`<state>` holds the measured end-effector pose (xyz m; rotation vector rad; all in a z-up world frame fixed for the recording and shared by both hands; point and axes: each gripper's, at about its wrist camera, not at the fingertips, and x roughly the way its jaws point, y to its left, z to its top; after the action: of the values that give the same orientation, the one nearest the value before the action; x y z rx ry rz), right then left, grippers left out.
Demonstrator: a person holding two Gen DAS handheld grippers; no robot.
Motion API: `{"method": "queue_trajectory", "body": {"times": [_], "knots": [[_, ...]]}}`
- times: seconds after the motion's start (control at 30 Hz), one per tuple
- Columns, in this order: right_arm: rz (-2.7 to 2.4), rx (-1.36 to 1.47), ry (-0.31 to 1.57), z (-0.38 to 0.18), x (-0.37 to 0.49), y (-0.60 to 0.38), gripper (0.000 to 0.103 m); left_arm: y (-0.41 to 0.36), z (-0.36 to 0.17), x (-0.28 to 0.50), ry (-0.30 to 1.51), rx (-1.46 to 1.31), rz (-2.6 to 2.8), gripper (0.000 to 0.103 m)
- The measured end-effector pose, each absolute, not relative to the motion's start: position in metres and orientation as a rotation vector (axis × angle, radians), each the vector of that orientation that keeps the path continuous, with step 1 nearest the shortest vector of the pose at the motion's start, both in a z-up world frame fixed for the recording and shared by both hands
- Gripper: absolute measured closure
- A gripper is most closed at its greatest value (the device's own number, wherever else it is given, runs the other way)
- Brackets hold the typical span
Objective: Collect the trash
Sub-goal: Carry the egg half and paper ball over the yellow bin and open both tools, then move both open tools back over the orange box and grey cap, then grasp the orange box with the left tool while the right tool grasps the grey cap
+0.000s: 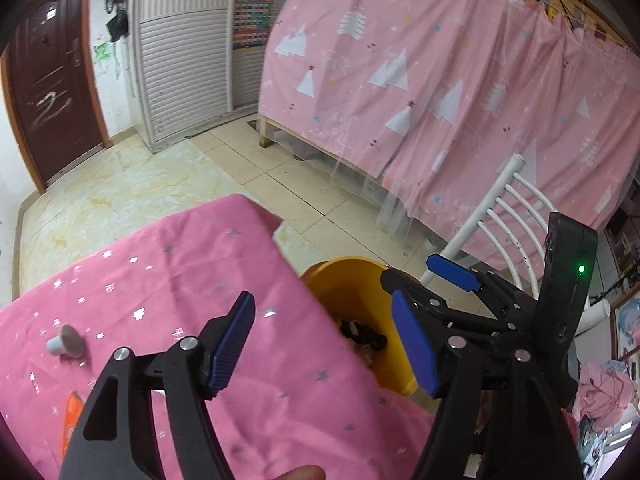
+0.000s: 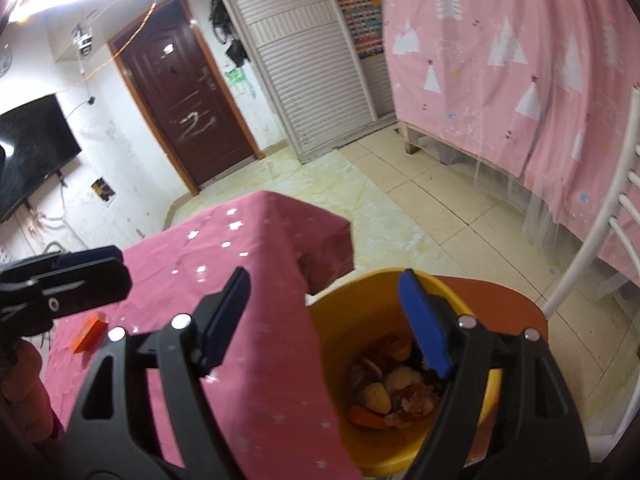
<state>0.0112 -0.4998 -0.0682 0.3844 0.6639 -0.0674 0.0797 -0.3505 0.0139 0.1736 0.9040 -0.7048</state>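
Left gripper: jaws released, empty, above pink star-print cloth-covered desk.

Right gripper: jaws released, empty, over yellow plastic bin holding food scraps, off desk's right edge.

Remaining trash on desk: small white capsule-like cup, lying on side, long axis roughly 8-to-2 o'clock, at 9 o'clock from left jaws; flat orange rectangular piece at 8 o'clock, near edge of view.

Judgement: left gripper nearer both; next reach goes leftward, jaws set across cup's axis.

Both wrist views downward, close over shared yellow bin.
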Motion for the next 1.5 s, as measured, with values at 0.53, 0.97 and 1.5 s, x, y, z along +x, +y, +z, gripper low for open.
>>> {"method": "queue_trajectory", "body": {"times": [0.53, 0.97, 1.5], "knots": [[0.052, 0.286, 0.703, -0.054, 0.046, -0.421, 0.029, -0.248, 0.023, 0.095, 0.883, 0.124, -0.571, 0.037], [0.127, 0.217, 0.734, -0.048, 0.068, -0.367, 0.029, -0.172, 0.011, 0.104, 0.897, 0.115, -0.474, 0.037], [0.169, 0.138, 0.780, -0.047, 0.095, -0.312, 0.025, -0.130, -0.035, 0.120, 0.976, 0.128, -0.480, 0.037]]}}
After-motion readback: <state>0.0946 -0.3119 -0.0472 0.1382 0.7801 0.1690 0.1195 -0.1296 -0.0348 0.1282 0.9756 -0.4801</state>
